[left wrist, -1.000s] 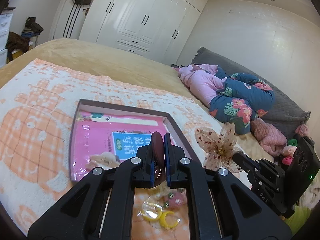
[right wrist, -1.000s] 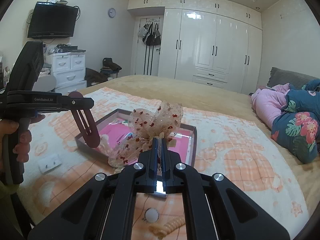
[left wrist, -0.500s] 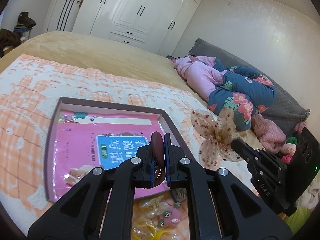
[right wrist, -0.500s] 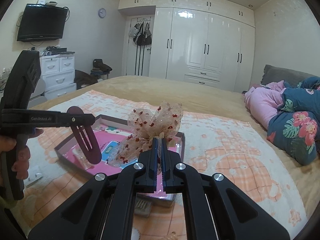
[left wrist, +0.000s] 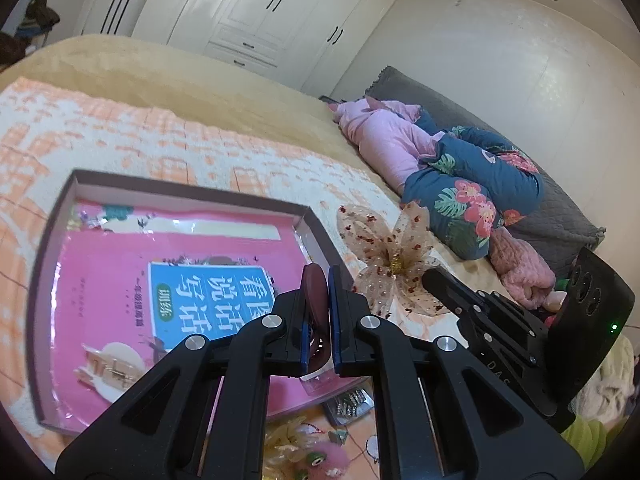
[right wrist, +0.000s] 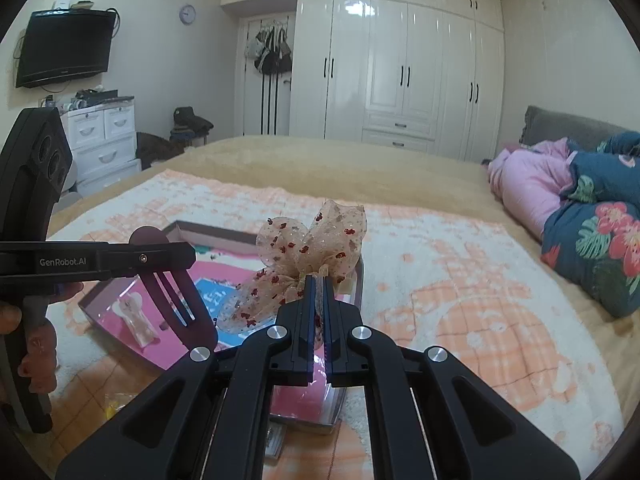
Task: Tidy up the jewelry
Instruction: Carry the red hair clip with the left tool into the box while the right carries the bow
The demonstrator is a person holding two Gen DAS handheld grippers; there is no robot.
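Observation:
My left gripper is shut on a dark maroon snap hair clip, held above a shallow box with a pink book inside. From the right wrist view the same clip hangs down from the left gripper over the box. My right gripper is shut on a sheer beige bow with red specks, above the box's near corner. The bow also shows in the left wrist view, just right of the box. A small beige clip lies in the box.
The box lies on an orange and white blanket on a bed. Loose hair accessories lie on the blanket in front of the box. Folded pink and floral bedding is piled at the right. Wardrobes stand behind.
Both grippers have moved forward over the box, each keeping its grip. The box now fills more of the left view and the loose accessories have slid toward the bottom edge.

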